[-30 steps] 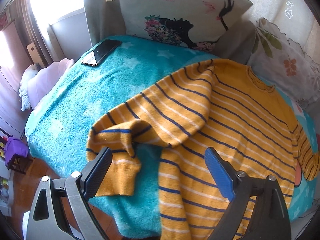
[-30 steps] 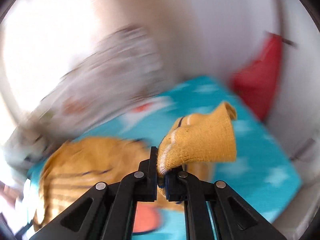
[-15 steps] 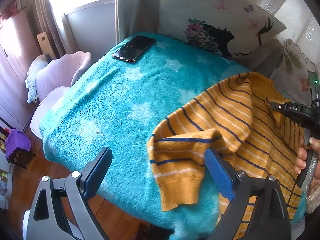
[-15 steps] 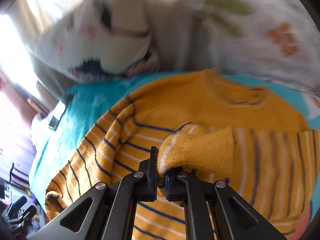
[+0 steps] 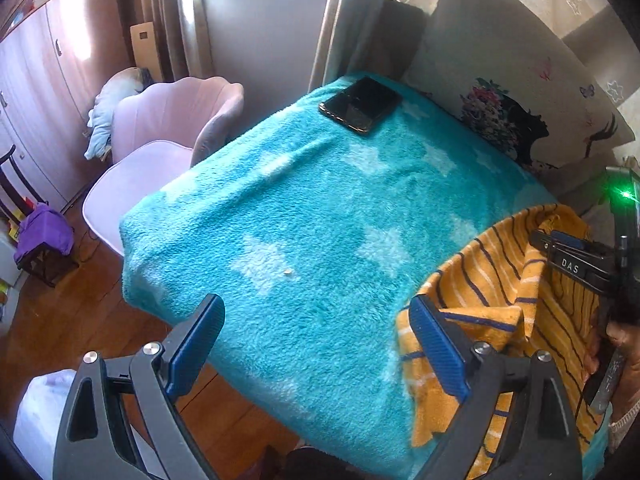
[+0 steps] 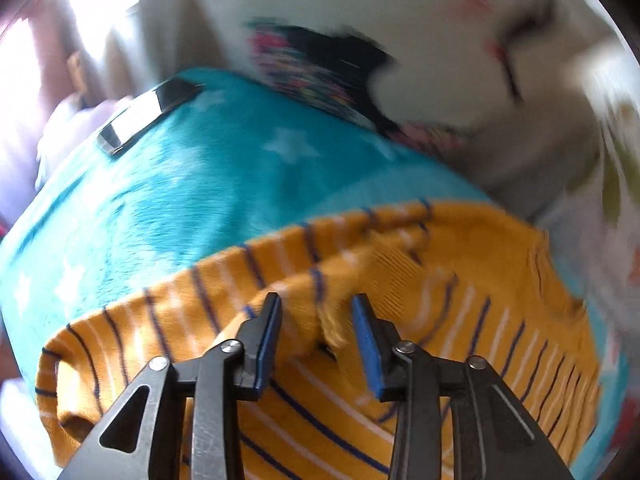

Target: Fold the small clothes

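Sleeve (image 6: 320, 312) sits loose between our right hand-held gripper's (image 6: 316, 320) parted jaws, folded over the sweater (image 6: 460, 300) on the bed (image 5: 304, 216); left hand-held gripper (image 5: 316, 344) wide open, empty, so we smooth before the next fold.

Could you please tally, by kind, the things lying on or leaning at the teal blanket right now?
Striped yellow sweater: 1
Black phone: 1
Printed pillows: at least 1 (a second is too blurred to confirm)
Total: 3 things at least, on the teal star blanket.
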The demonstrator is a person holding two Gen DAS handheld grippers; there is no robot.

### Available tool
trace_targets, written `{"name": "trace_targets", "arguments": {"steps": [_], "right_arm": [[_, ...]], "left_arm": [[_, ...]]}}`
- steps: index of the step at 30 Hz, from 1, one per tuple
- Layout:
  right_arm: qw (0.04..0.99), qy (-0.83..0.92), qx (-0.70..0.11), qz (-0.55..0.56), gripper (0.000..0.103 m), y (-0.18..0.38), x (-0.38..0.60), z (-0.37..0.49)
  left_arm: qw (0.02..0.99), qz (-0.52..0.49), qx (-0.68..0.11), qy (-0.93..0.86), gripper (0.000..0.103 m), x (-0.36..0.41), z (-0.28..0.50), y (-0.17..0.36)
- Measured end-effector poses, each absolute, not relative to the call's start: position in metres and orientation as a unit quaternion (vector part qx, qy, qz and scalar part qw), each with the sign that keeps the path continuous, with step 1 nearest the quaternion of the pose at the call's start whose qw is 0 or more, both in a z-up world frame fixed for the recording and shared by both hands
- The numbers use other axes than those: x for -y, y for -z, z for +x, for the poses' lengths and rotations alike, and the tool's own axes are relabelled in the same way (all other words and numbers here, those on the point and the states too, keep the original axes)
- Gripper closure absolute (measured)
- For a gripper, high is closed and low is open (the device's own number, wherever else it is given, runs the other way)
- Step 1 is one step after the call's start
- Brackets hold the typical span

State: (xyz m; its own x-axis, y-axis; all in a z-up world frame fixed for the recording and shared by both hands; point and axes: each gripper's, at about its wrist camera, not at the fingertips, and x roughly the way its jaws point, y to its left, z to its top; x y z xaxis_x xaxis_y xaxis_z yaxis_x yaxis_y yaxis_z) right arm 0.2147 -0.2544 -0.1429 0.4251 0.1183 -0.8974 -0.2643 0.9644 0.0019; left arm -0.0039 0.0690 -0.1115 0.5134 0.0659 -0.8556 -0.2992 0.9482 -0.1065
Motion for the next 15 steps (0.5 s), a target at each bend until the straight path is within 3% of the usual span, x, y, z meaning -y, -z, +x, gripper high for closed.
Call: {"name": "trace_targets", "arguments": {"steps": [7,15], "right_arm": [[0.833,-0.225,-0.505,-0.018,0.052,0.112,0.224,0.185],[0.767,-0.378,-0.512,-0.086,0.045,0.120,0.147,0.097]], "left_arm": [[0.856,-0.138,-0.473,-0.156,0.010,-0.108,-0.019,0.110],[0.845,-0.159,-0.475,-0.186,0.010,-0.136,-0.029,0.117]]}}
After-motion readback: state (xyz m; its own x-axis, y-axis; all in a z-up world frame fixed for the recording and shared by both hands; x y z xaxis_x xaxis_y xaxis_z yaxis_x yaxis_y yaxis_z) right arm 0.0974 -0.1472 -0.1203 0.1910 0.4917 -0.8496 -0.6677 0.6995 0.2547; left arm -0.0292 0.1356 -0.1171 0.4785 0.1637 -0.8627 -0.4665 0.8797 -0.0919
